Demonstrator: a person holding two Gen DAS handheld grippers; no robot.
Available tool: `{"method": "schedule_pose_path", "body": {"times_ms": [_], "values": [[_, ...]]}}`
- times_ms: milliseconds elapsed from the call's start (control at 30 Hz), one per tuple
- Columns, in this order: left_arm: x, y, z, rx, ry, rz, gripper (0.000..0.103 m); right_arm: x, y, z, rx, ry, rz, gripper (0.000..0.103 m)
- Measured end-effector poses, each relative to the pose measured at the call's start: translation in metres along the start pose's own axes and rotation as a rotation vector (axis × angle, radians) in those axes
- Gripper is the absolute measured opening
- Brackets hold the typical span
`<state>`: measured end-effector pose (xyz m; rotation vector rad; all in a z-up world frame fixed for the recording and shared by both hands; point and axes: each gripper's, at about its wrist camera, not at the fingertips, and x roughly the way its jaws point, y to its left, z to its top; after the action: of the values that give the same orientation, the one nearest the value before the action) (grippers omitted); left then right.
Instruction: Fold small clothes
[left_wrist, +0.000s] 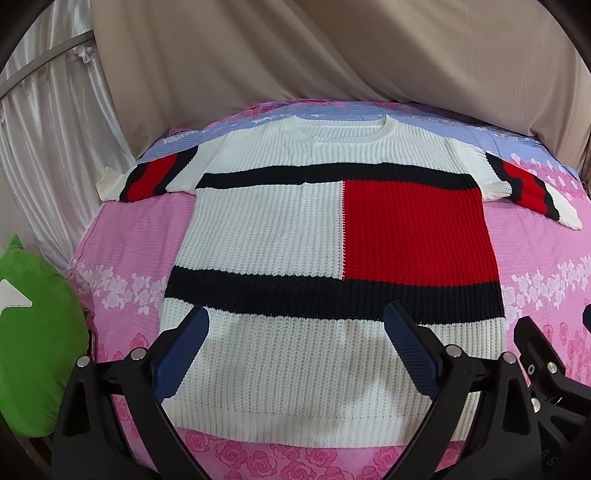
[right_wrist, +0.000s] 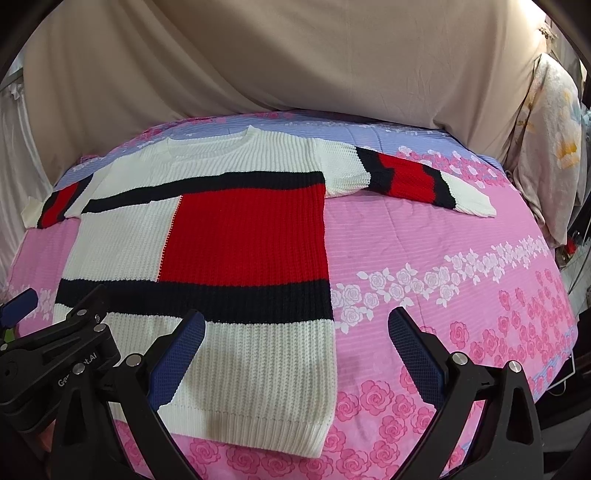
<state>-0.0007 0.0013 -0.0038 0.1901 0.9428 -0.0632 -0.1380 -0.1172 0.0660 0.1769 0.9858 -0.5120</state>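
Left wrist view: sweater (left_wrist: 332, 236) lies flat on the pink bedspread (left_wrist: 125, 236), left gripper (left_wrist: 295, 325) spread wide above its hem; right gripper (right_wrist: 295, 328) likewise gapes, holding nothing.

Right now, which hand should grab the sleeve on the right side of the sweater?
Right, probably. The right tool hangs open over the sweater's right edge, the side where that sleeve lies. The left tool is open over the sweater's middle.

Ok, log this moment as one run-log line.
stage: pre-fold | sweater: flat on pink bedsheet, sleeves spread | left gripper: open, above hem | right gripper: open, above hem corner
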Motion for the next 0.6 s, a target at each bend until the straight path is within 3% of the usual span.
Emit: {"method": "schedule_pose_path", "body": {"times_ms": [600], "values": [[0.0047,0.0019,-0.0007,-0.001,0.017,0.011,0.093,0.0026,0.0013,-0.0027,-0.002,0.012,0.003,0.098]]}}
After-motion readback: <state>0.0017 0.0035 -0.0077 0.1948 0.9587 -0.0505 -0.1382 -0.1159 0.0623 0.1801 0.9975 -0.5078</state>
